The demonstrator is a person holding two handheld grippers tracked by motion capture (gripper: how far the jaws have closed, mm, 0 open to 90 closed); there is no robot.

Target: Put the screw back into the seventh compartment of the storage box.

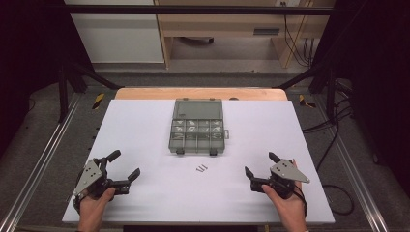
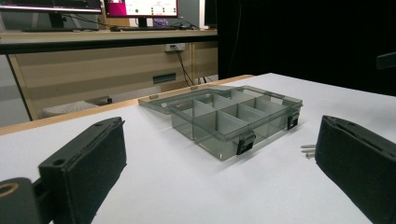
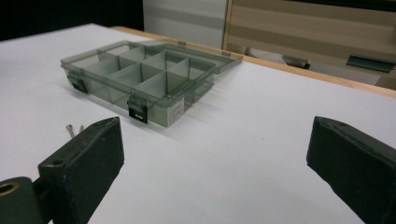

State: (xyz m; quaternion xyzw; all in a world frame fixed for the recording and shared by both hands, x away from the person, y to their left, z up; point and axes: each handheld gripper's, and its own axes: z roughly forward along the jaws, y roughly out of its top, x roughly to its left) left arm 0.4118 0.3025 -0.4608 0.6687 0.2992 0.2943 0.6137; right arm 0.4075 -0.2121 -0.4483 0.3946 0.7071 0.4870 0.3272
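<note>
A grey see-through compartment box (image 1: 197,131) lies open in the middle of the white table top (image 1: 145,125), its lid folded back flat on the far side. The same box (image 2: 233,116) (image 3: 140,77) appears in both gripper views, divided into several compartments. Two small screws (image 1: 201,168) lie loose on the white surface just in front of it; I also see the screws (image 2: 308,150) (image 3: 71,129) from each gripper. My left gripper (image 1: 124,166) rests at the near left, open and holding nothing. My right gripper (image 1: 261,165) rests at the near right, open and holding nothing.
The white top sits on a wooden table (image 1: 200,93) inside a dark metal frame (image 1: 193,9). Cables (image 1: 333,125) trail along the floor on the right. A wooden desk (image 2: 107,60) with monitors stands beyond the table's far edge.
</note>
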